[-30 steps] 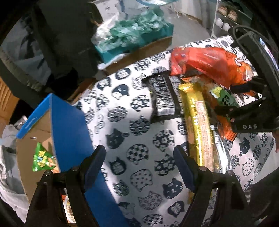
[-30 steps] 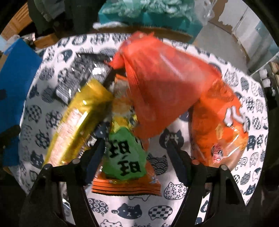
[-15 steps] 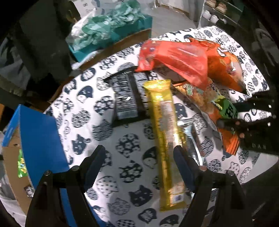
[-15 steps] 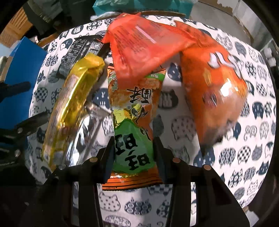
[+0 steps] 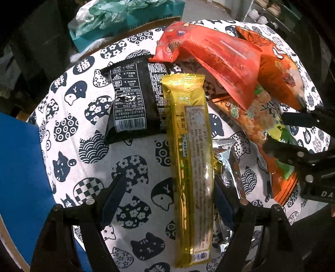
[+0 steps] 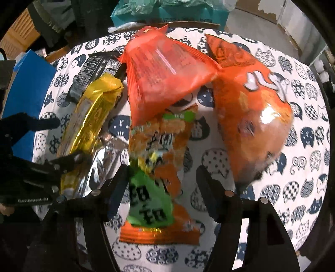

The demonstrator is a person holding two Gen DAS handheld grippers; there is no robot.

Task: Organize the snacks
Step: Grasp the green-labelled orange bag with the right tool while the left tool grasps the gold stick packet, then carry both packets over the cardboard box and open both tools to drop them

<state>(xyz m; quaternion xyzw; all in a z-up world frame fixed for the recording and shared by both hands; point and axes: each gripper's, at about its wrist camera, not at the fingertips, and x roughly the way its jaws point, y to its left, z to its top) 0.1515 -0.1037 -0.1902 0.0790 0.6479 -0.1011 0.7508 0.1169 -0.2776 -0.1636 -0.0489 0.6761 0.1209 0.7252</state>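
My left gripper (image 5: 167, 189) points down over a long gold packet (image 5: 188, 146) that lies on the cat-print tablecloth (image 5: 88, 129). It is open, and the packet runs between the fingers close to the right one. My right gripper (image 6: 163, 182) is opening, with the blurred orange-and-green snack packet (image 6: 159, 159) between its jaws, and the right pad stands off it. A red packet (image 6: 167, 69) overlaps that packet's top. An orange bag (image 6: 251, 115) lies to the right. A black packet (image 5: 134, 100) lies left of the gold one, and a silver packet (image 5: 230, 167) lies partly under it.
A blue cardboard box (image 5: 21, 167) stands off the table's left edge. A teal box with crumpled plastic (image 5: 125, 18) sits beyond the far edge. The right gripper (image 5: 293, 136) reaches in from the right in the left wrist view.
My left gripper moved right and down, from bare cloth by the blue box to over the gold packet. My right gripper closed on the orange-and-green packet, then opened again.
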